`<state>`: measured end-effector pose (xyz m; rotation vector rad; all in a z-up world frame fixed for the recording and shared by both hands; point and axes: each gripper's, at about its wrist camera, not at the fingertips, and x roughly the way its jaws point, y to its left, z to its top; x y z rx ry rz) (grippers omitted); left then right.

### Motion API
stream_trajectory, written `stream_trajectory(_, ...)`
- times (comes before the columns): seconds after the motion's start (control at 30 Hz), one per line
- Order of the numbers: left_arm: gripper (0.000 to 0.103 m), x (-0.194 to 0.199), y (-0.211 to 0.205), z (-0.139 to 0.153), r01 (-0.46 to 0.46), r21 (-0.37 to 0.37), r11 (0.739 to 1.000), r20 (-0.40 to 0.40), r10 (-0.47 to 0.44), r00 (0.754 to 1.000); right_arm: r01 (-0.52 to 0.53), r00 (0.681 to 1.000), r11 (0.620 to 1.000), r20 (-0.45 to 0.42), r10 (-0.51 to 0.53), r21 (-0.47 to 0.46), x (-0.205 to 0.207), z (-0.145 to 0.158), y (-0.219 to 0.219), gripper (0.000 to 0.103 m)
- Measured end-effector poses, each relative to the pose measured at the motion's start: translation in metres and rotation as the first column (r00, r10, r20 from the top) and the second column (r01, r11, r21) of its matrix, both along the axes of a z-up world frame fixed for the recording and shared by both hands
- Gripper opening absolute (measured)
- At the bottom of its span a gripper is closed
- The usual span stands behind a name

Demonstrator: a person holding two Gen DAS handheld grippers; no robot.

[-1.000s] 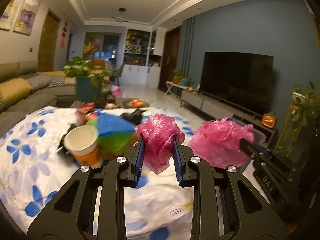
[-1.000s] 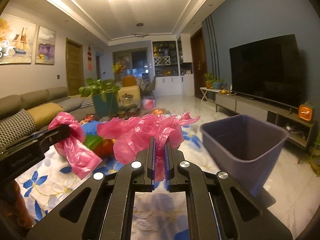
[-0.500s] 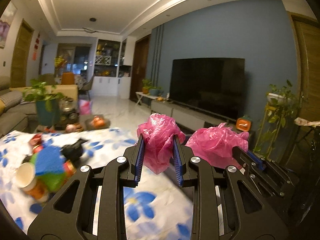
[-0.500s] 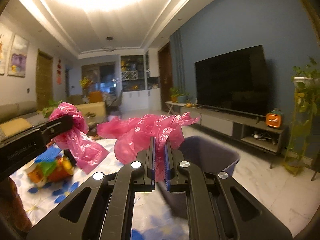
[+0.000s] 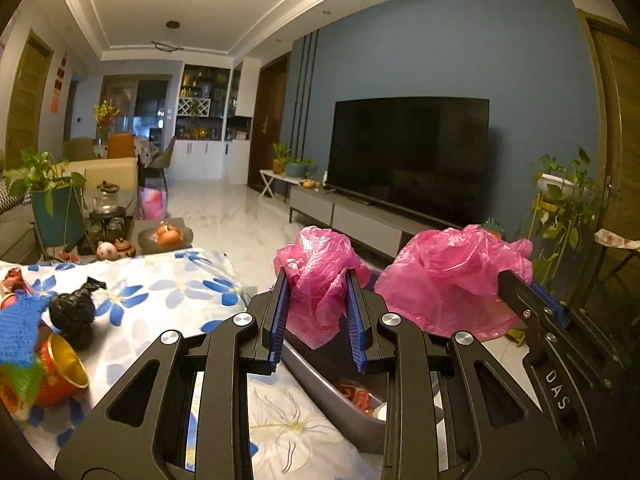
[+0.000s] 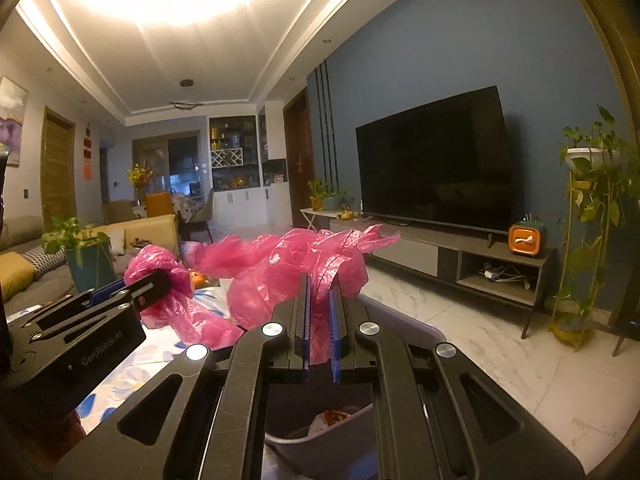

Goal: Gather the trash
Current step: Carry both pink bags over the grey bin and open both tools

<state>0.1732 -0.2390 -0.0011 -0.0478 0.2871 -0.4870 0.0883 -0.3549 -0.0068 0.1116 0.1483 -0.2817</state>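
A pink plastic bag is held between both grippers over a grey trash bin (image 5: 320,376). My left gripper (image 5: 316,320) is shut on one bunch of the pink bag (image 5: 316,276). My right gripper (image 6: 320,320) is shut on the other bunch (image 6: 288,264), which also shows in the left wrist view (image 5: 452,280). The bin (image 6: 404,320) sits below both grippers beside the table, with some wrappers (image 5: 360,396) inside. On the floral tablecloth (image 5: 168,300) lie a black bag knot (image 5: 72,312), a red and gold can (image 5: 56,372) and a blue knitted piece (image 5: 18,328).
A coffee table with a potted plant (image 5: 52,200), teapot and fruit stands behind the table. A TV (image 6: 432,164) on a low cabinet runs along the blue wall. A plant stand (image 6: 592,216) is at the right. White marble floor lies between.
Both grippers have swung right with the pink bag, from over the trash pile on the table to above the bin. The bin's inside now shows below them.
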Motion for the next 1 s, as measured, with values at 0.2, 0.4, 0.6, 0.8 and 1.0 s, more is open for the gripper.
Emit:
stream_trajectory(0.2, 0.026, 0.021, -0.007, -0.011, 0.005, 0.003, 1.0, -0.026, -0.005, 1.0, 0.016, 1.0, 1.0, -0.024, -0.015, 0.021, 0.015, -0.011, -0.004, 0.009)
stream_trajectory(0.4, 0.026, 0.031, -0.015, -0.023, 0.015, 0.015, 1.0, -0.039, -0.014, 0.999, 0.025, 0.999, 1.0, -0.039, -0.025, 0.017, 0.028, -0.015, -0.002, 0.009)
stream_trajectory(0.6, 0.026, 0.04, -0.021, -0.027, 0.027, 0.017, 1.0, -0.058, -0.026, 0.998, 0.025, 0.999, 0.999, -0.047, -0.024, 0.022, 0.035, -0.018, -0.006, 0.009)
stream_trajectory(0.8, 0.026, 0.045, -0.027, -0.033, 0.038, 0.017, 0.999, -0.084, -0.037, 0.996, 0.013, 0.999, 0.999, -0.052, -0.012, 0.03, 0.043, -0.022, -0.009, 0.009)
stream_trajectory(1.0, 0.028, 0.05, -0.03, -0.04, 0.068, 0.018, 0.998, -0.102, -0.066, 0.993, 0.005, 0.999, 0.999, -0.048, -0.003, 0.042, 0.047, -0.026, -0.015, 0.009)
